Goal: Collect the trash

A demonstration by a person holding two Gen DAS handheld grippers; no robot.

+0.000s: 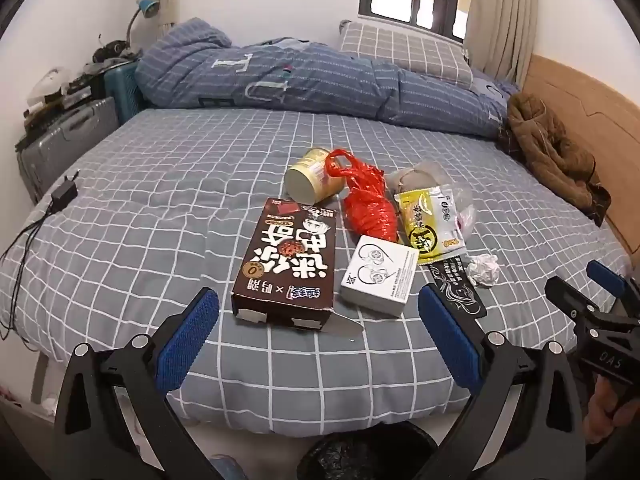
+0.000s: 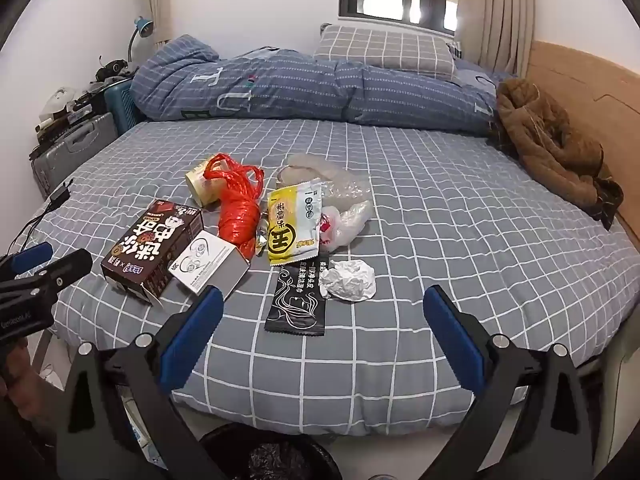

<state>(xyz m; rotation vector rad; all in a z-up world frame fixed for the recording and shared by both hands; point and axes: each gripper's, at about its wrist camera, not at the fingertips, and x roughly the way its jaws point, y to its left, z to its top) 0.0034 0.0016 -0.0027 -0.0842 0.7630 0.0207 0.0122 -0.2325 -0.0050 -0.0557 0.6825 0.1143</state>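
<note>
Now both the left gripper (image 1: 318, 312) and right gripper (image 2: 324, 312) hang wide open and empty near the trash pile (image 2: 280, 224) on the bed (image 2: 460, 240), so each should drop slowly over one near piece.

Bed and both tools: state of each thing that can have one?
Left tool: open, empty.
Right tool: open, empty.
Brown cardboard snack box: lying flat, end flap open.
Cream metal can: on its side.
White paper ball: crumpled.
Red plastic bag: twisted up.
Black bin: lined, open.
</note>
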